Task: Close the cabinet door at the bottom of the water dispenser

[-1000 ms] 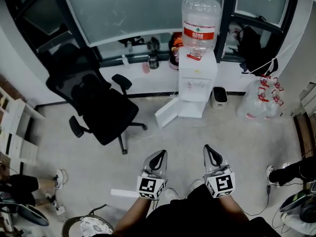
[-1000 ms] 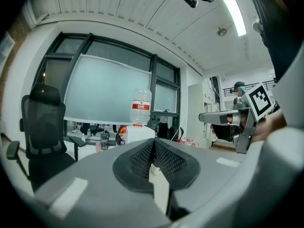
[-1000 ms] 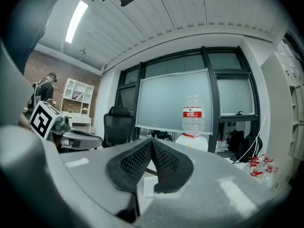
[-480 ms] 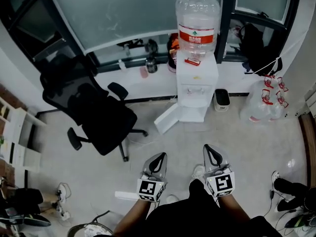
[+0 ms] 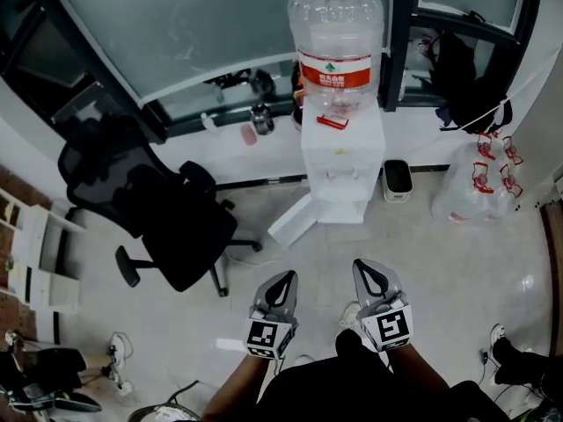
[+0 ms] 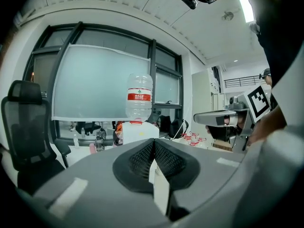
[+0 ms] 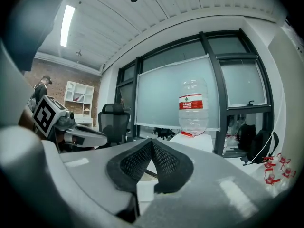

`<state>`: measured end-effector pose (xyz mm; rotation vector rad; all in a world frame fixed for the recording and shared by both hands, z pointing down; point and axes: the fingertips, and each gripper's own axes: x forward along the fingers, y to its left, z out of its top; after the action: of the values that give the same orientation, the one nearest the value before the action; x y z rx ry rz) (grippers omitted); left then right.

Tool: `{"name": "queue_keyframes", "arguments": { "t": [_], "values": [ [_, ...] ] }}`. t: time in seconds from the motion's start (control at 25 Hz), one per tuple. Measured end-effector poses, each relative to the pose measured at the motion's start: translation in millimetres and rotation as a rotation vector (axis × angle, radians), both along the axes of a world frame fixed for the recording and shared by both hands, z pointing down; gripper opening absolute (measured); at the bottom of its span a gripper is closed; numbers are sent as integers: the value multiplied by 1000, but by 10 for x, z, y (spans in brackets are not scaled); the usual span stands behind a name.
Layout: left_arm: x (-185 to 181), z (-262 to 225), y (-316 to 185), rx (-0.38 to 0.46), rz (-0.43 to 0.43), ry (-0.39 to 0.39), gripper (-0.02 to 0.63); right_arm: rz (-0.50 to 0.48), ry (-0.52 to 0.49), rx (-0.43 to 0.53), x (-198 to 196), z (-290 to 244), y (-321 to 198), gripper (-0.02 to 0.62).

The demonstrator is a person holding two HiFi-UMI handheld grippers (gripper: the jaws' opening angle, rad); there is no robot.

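Nearest, the grey left gripper (image 5: pixel 284 277) and grey right gripper (image 5: pixel 364 267) are held side by side, each with its jaws pressed together on nothing. Well beyond them, the white cabinet door (image 5: pixel 294 221) stands swung open to the left at the foot of the white water dispenser (image 5: pixel 343 161), which is topped by a clear red-labelled bottle (image 5: pixel 336 47). A black mesh office chair (image 5: pixel 167 218) stands further left.
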<state>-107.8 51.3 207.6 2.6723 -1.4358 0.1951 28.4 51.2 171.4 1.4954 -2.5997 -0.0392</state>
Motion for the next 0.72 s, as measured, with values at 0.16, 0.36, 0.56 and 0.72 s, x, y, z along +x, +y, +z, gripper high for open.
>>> {"name": "queue_keyframes", "arguments": {
  "t": [0.16, 0.36, 0.56, 0.72],
  "values": [
    [186, 18, -253, -22, -9, -14, 20, -24, -9, -24, 169, 38, -253, 3],
    [333, 46, -523, -40, -42, -19, 20, -69, -8, -53, 301, 95, -523, 3],
    [300, 41, -746, -49, -75, 20, 20, -103, 18, -85, 253, 224, -721, 3],
    [172, 101, -914, -60, -77, 24, 20, -92, 21, -92, 140, 267, -860, 3]
  ]
}}
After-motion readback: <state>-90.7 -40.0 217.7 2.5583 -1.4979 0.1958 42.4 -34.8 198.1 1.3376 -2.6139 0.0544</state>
